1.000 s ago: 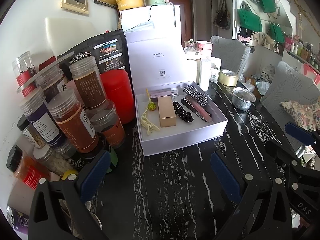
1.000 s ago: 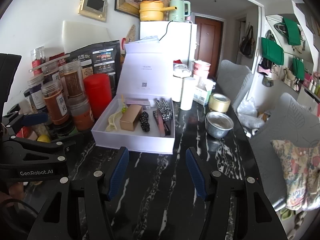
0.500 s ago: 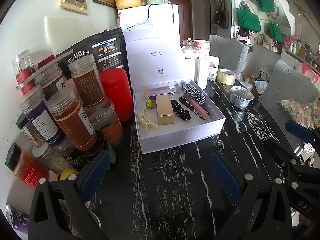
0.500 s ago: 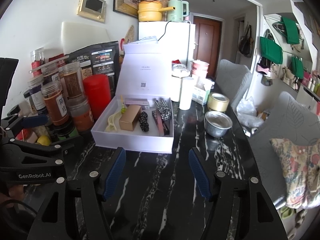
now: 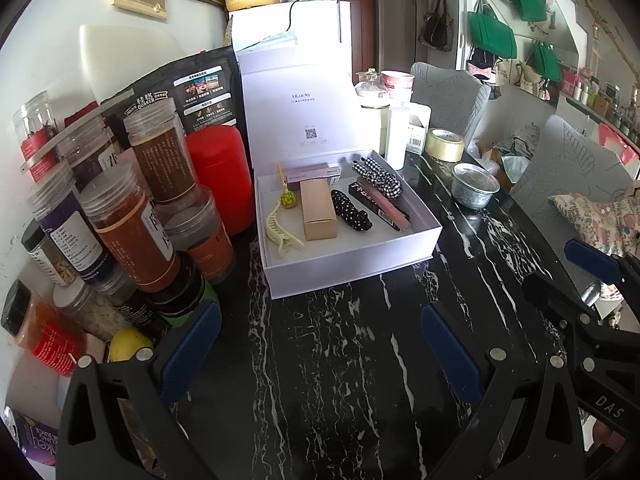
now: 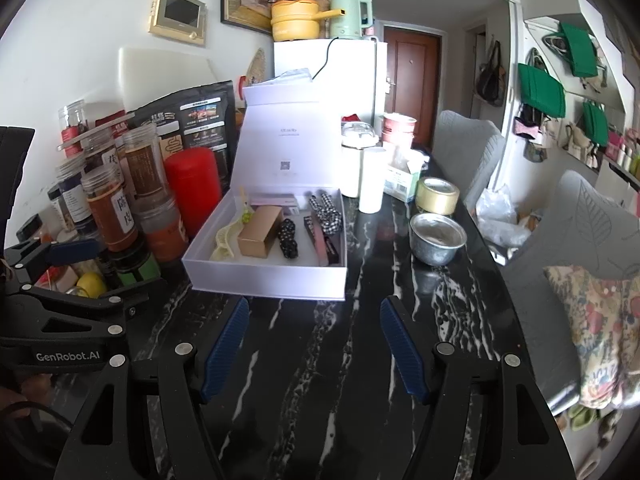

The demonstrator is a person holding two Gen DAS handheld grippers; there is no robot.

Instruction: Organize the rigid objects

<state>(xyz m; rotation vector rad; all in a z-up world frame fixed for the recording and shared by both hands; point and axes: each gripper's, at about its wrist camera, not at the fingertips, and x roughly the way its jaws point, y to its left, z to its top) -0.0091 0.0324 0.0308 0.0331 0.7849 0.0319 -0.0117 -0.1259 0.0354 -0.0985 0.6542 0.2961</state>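
Observation:
An open white gift box (image 5: pixel 352 262) (image 6: pixel 264 278) stands on the black marble table with its lid up. In it lie a cream hair claw (image 5: pixel 280 228), a tan carton (image 5: pixel 317 210) (image 6: pixel 260 230), a black dotted scrunchie (image 5: pixel 352 210), a pink and black tube (image 5: pixel 382 204) and a checked bow (image 5: pixel 376 176). My left gripper (image 5: pixel 320 340) is open and empty, in front of the box. My right gripper (image 6: pixel 314 344) is open and empty, also short of the box. Each gripper shows at the edge of the other's view.
Several spice jars (image 5: pixel 132 224) and a red canister (image 5: pixel 218 176) crowd the table's left side. A metal bowl (image 6: pixel 438 238), a tape roll (image 6: pixel 436 196) and white cups (image 6: pixel 370 184) stand right of the box. Grey chairs (image 6: pixel 580 240) line the right edge.
My right gripper's jaws have opened wider. Both grippers have drifted slightly; the box and its contents have not moved.

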